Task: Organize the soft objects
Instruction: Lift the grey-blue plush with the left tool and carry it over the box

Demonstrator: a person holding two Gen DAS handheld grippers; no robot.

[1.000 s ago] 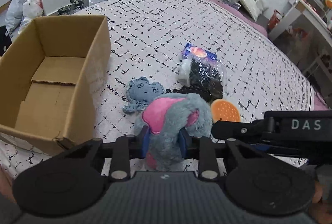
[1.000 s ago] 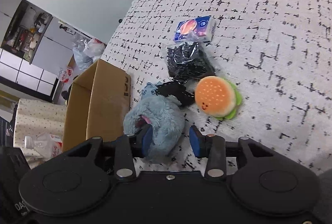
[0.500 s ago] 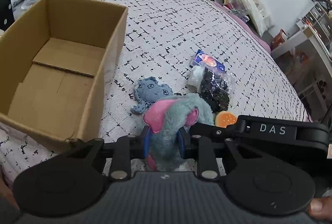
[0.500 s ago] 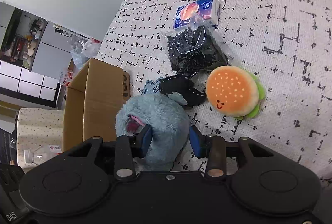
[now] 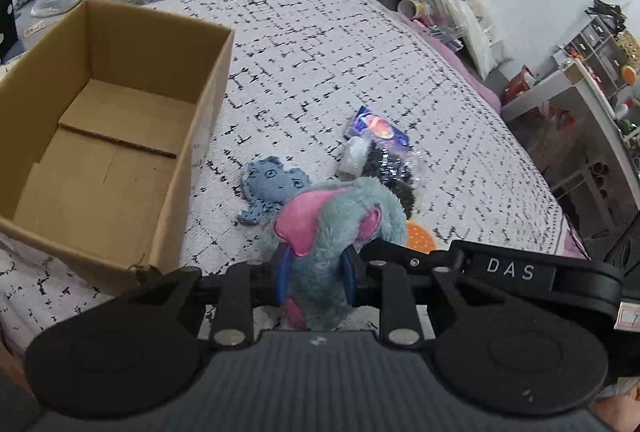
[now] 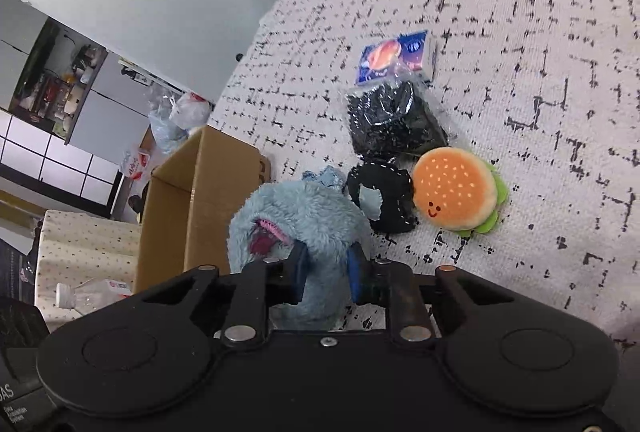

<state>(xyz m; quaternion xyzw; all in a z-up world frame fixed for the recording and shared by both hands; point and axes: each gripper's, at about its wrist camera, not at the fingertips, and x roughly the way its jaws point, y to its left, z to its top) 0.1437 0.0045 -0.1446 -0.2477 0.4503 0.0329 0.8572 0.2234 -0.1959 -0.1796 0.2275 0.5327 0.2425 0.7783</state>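
Open cardboard box (image 5: 108,135) on the bed's left, fluffy blue plush toy (image 5: 332,232) beside it clenched by left gripper (image 5: 316,278), right gripper (image 6: 326,270) jaws just closing onto the same toy, burger plush (image 6: 456,187) at right

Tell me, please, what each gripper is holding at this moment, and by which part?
Both hold the fluffy blue plush toy. The left gripper clamps its lower body below the pink ears; the right gripper, whose jaws have just been closing, pinches the same lower part.

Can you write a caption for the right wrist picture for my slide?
Right gripper squeezes a fuzzy blue plush toy beside the burger plush.
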